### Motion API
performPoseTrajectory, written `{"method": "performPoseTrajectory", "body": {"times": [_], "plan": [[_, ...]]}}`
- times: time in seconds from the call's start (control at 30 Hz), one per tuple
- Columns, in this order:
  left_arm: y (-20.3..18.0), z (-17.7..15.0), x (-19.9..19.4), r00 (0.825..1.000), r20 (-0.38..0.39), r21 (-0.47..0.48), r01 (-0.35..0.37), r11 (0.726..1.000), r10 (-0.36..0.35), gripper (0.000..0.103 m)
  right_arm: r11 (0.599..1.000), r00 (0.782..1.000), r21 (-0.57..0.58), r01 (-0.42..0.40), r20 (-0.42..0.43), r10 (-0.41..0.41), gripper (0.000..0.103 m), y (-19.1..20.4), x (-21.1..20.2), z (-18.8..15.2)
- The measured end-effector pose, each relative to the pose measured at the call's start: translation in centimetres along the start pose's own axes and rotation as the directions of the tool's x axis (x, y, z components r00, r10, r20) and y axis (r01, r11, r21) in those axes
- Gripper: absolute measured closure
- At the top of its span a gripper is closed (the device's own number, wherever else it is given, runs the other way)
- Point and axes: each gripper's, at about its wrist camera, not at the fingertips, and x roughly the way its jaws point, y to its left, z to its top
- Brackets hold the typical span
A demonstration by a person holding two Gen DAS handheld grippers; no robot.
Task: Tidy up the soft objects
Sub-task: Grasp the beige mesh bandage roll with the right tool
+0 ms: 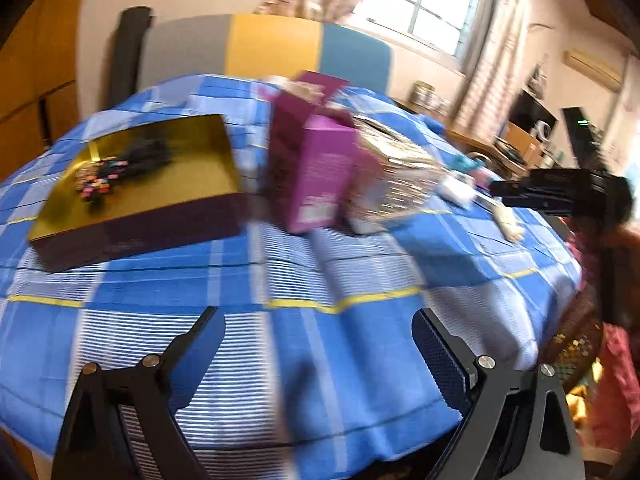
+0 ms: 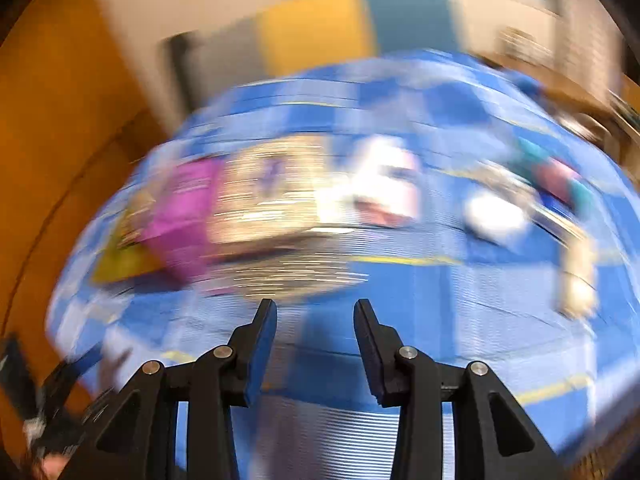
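Observation:
A shallow gold-lined tray [image 1: 188, 184] with dark purple sides sits on the blue plaid tablecloth [image 1: 320, 280] at left; a dark beaded soft item [image 1: 120, 164] lies in it. A magenta box [image 1: 316, 172] and a shiny gold-patterned box [image 1: 396, 176] stand mid-table. Small white and pale soft items [image 1: 460, 192] lie to the right. My left gripper [image 1: 316, 320] is open and empty above the near cloth. My right gripper [image 2: 316, 312] is open and empty; its view is heavily blurred, showing the magenta box [image 2: 184, 208], the gold box [image 2: 272, 192] and white soft items [image 2: 384, 184].
A grey, yellow and blue panel [image 1: 272, 48] stands behind the table. The other gripper's black body [image 1: 560, 192] shows at the right edge. A patterned chair [image 1: 576, 344] stands by the table's right side. Shelves with clutter [image 1: 520, 136] are at far right.

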Motion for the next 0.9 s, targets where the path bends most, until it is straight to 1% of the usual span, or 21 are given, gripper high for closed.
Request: {"method": "performPoseTrajectory", "body": {"times": [0.03, 0.07, 0.1, 0.13, 0.17, 0.2, 0.23, 0.3, 0.37, 0.4, 0.5, 0.6, 0.73, 0.8, 0.9], "plan": [[-1.0, 0.0, 0.2, 1.000, -0.002, 0.010, 0.014, 1.000, -0.014, 0.005, 0.997, 0.999, 0.059, 0.049, 0.003, -0.049, 0.063, -2.6, -0.2, 0.2], [-1.6, 0.0, 0.4, 1.000, -0.005, 0.016, 0.020, 1.000, -0.020, 0.003, 0.993, 0.997, 0.090, 0.082, 0.003, -0.082, 0.063, -4.3, -0.4, 0.4], [-2.4, 0.0, 0.5, 1.000, -0.009, 0.023, 0.028, 0.999, -0.028, 0.003, 0.983, 0.991, 0.126, 0.130, 0.007, -0.132, 0.063, -6.4, -0.6, 0.7], [-3.2, -0.1, 0.8, 0.999, -0.015, 0.028, 0.035, 0.999, -0.035, 0.003, 0.976, 0.987, 0.147, 0.161, 0.004, -0.164, 0.062, -7.7, -0.7, 0.8], [-3.8, -0.2, 1.0, 0.999, -0.024, 0.028, 0.042, 0.999, -0.041, 0.003, 0.958, 0.975, 0.185, 0.219, -0.014, -0.220, 0.061, -9.9, -0.7, 1.2], [-4.3, -0.3, 1.2, 0.998, -0.035, 0.025, 0.052, 0.998, -0.051, 0.003, 0.947, 0.969, 0.210, 0.244, -0.024, -0.245, 0.058, -11.3, -0.8, 1.3], [-4.7, -0.4, 1.4, 0.997, -0.042, 0.023, 0.058, 0.998, -0.057, 0.003, 0.923, 0.961, 0.269, 0.275, -0.046, -0.273, 0.056, -13.6, -0.8, 1.5], [-5.7, -0.5, 2.0, 0.996, -0.065, 0.028, 0.065, 0.998, -0.063, 0.003, 0.889, 0.958, 0.359, 0.285, -0.075, -0.277, 0.036, -17.0, -0.9, 1.6], [-6.6, -0.5, 2.4, 0.995, -0.081, 0.043, 0.066, 0.997, -0.062, 0.003, 0.869, 0.956, 0.400, 0.291, -0.087, -0.280, 0.027, -19.4, -0.8, 1.7], [-6.9, -0.6, 2.4, 0.994, -0.085, 0.049, 0.067, 0.997, -0.062, 0.003, 0.867, 0.954, 0.398, 0.300, -0.097, -0.285, 0.026, -20.3, -0.5, 2.0], [-7.8, -0.5, 2.6, 0.994, -0.095, 0.068, 0.066, 0.995, -0.060, 0.003, 0.860, 0.942, 0.386, 0.335, -0.115, -0.315, 0.026, -22.5, 0.6, 2.9], [-8.7, -0.2, 2.7, 0.993, -0.101, 0.083, 0.067, 0.994, -0.059, 0.003, 0.850, 0.934, 0.388, 0.356, -0.139, -0.328, 0.026, -24.2, 2.1, 3.4], [-9.7, 0.3, 3.3, 0.993, -0.106, 0.105, 0.067, 0.992, -0.056, 0.003, 0.863, 0.946, 0.389, 0.323, -0.148, -0.288, 0.026, -25.2, 4.2, 3.3], [-10.3, 0.7, 3.8, 0.992, -0.112, 0.112, 0.069, 0.991, -0.057, 0.003, 0.862, 0.944, 0.384, 0.330, -0.154, -0.293, 0.026, -25.1, 4.7, 3.0], [-11.6, 1.4, 4.7, 0.991, -0.117, 0.121, 0.083, 0.989, -0.068, 0.003, 0.869, 0.944, 0.373, 0.325, -0.184, -0.274, 0.027, -25.3, 5.5, 2.5]]}}
